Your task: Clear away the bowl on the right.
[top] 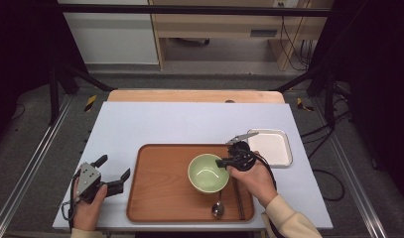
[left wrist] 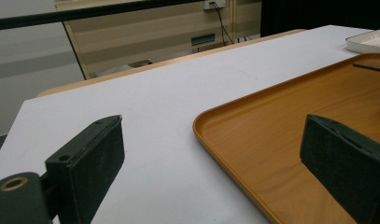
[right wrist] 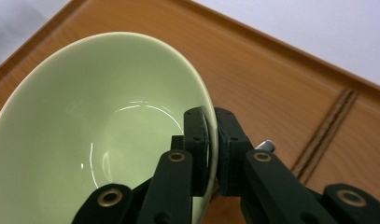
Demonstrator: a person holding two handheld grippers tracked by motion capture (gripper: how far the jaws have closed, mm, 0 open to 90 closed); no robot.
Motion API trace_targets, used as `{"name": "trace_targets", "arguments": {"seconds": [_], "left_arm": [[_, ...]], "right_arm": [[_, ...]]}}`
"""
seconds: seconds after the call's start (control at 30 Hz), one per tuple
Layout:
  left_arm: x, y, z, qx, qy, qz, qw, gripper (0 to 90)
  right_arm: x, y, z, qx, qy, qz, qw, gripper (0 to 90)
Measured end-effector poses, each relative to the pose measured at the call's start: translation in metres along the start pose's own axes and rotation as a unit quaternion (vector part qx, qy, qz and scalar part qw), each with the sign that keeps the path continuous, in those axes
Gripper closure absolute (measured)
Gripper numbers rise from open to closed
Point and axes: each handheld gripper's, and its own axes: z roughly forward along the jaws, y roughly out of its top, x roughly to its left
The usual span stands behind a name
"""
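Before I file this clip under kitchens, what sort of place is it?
Probably a lab recording bench, not a kitchen: a black metal frame rings the table, loose cables trail across the floor, and the wooden tray holds an empty green bowl.

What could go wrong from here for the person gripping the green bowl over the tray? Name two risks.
1. The right gripper pinches only the rim of the green bowl, so the bowl may slip or tip.
2. The spoon and chopsticks lie close by on the tray; the bowl could knock them.

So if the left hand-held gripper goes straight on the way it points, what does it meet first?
Likely the raised rim of the brown wooden tray, lying between the open left hand-held gripper jaws; depth is hard to judge.
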Motion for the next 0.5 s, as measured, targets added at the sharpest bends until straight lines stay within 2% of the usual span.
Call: {"name": "trace_targets", "arguments": {"seconds": [0.1, 0.13, 0.5], "left_arm": [[0.000, 0.000, 0.000, -0.001, 0.000, 0.000, 1.0000, 6.1], [0.000, 0.000, 0.000, -0.001, 0.000, 0.000, 1.0000, 6.1], [0.000, 0.000, 0.000, 0.000, -0.001, 0.000, 1.0000, 6.1]], "right_arm": [[0.002, -0.002, 0.003, 0.005, 0.002, 0.005, 1.0000, 84.5], [0.002, -0.002, 0.004, 0.005, 0.003, -0.002, 1.0000, 84.4], [0.010, -0.002, 0.015, 0.014, 0.013, -0.004, 0.9998, 84.7]]}}
